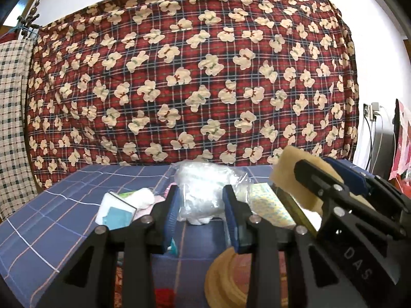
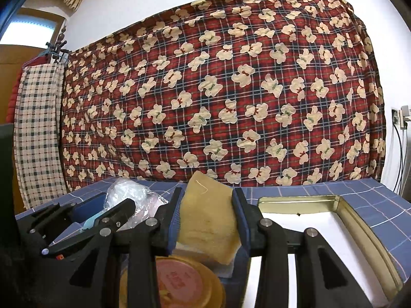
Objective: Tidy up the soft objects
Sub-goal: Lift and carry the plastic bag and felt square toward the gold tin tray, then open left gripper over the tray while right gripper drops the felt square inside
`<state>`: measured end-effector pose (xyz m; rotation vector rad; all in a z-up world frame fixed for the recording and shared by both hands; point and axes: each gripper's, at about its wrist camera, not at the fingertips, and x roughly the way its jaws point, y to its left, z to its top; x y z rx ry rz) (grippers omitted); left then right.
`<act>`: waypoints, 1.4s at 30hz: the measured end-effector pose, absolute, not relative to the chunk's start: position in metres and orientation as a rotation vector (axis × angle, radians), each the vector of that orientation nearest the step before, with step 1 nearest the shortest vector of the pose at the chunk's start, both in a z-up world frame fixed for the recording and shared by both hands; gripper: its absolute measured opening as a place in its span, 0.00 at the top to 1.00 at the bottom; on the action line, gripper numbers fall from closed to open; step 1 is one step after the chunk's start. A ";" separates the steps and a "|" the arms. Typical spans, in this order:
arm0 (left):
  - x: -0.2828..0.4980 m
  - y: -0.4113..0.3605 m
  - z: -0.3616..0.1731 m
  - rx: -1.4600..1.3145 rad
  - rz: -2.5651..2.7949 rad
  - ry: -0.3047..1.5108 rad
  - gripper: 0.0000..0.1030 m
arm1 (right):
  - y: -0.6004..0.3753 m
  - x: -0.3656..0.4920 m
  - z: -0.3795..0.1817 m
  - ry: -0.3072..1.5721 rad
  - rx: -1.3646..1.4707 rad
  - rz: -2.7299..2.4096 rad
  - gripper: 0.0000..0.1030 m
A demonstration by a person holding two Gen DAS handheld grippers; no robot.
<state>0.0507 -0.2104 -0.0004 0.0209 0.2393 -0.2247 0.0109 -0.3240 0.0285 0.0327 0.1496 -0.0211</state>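
My right gripper [image 2: 207, 200] is shut on a tan sponge [image 2: 208, 220], held above the blue checked table; it also shows in the left wrist view [image 1: 295, 177]. My left gripper [image 1: 201, 192] has its jaws around a clear plastic bag of white soft stuff [image 1: 203, 187]; its fingers touch the bag's sides. A gold tin tray [image 2: 359, 220] with a white bottom lies to the right of the sponge.
A white and teal packet [image 1: 115, 211] and a white soft roll [image 1: 143, 197] lie left of the bag. A round tan lid [image 2: 179, 282] sits under my grippers. A yellow patterned cloth [image 1: 269, 202] lies right of the bag. A bear-print blanket [image 1: 192, 77] hangs behind.
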 end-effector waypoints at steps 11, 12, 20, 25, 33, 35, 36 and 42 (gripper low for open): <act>0.049 -0.227 -0.001 0.018 -0.250 0.238 0.68 | -0.346 0.002 0.030 0.134 0.028 -0.073 0.60; 0.049 -0.229 0.000 0.017 -0.256 0.236 0.68 | -0.348 0.001 0.031 0.134 0.030 -0.076 0.60; 0.046 -0.247 0.001 0.024 -0.304 0.243 0.68 | -0.366 -0.003 0.031 0.138 0.034 -0.108 0.60; 0.048 -0.258 0.000 0.017 -0.335 0.268 0.68 | -0.380 -0.008 0.031 0.141 0.030 -0.135 0.60; 0.044 -0.282 -0.001 0.034 -0.375 0.273 0.68 | -0.402 -0.013 0.031 0.142 0.046 -0.172 0.60; 0.044 -0.288 -0.001 0.040 -0.380 0.275 0.68 | -0.406 -0.014 0.031 0.143 0.050 -0.177 0.60; 0.044 -0.290 -0.001 0.039 -0.385 0.276 0.68 | -0.408 -0.014 0.031 0.144 0.051 -0.179 0.60; 0.044 -0.304 -0.001 0.052 -0.409 0.301 0.68 | -0.419 -0.015 0.030 0.160 0.051 -0.196 0.60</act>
